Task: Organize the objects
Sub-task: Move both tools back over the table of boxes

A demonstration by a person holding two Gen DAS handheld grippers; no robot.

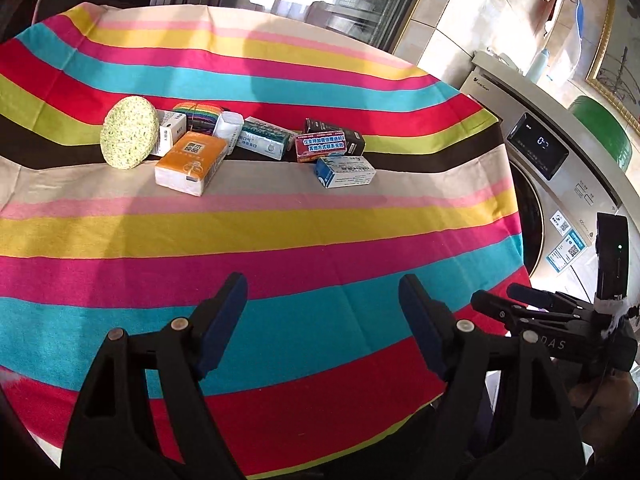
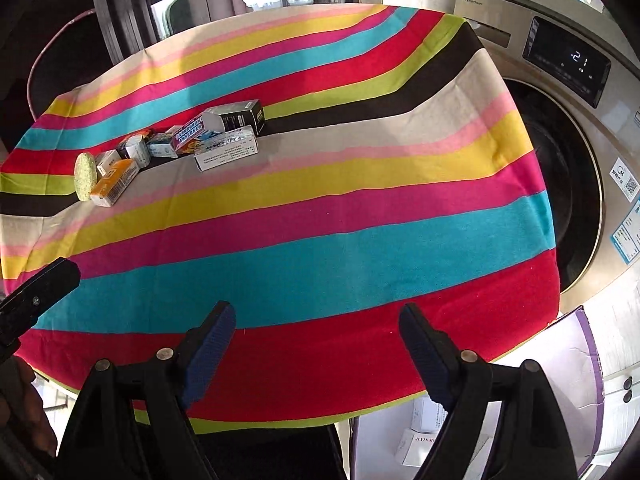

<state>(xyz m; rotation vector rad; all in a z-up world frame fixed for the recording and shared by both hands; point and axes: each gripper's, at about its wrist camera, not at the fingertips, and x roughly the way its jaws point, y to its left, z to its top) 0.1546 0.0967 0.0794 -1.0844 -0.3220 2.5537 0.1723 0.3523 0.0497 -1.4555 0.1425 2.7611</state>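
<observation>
A cluster of small objects lies on the striped tablecloth (image 1: pixel 280 224) toward its far side. It includes a round yellow-green sponge (image 1: pixel 129 133), an orange tissue pack (image 1: pixel 191 164), a red box (image 1: pixel 320 146), a blue-and-white box (image 1: pixel 345 172), a black box (image 1: pixel 340 132) and a teal-and-white box (image 1: pixel 264 142). My left gripper (image 1: pixel 324 284) hovers open over the near stripes, well short of the cluster, with nothing between its fingers. My right gripper (image 2: pixel 316 310) is likewise open with nothing in it, above the table's near edge. From the right wrist, the sponge (image 2: pixel 86 176) and the orange pack (image 2: pixel 114 182) lie far left.
A front-loading washing machine (image 2: pixel 568 120) stands close against the table's right side. Below the table's near right corner sits a white container with a purple rim (image 2: pixel 588 340) holding several small boxes. Glass doors run behind the table. A person's hand (image 2: pixel 24 420) shows at lower left.
</observation>
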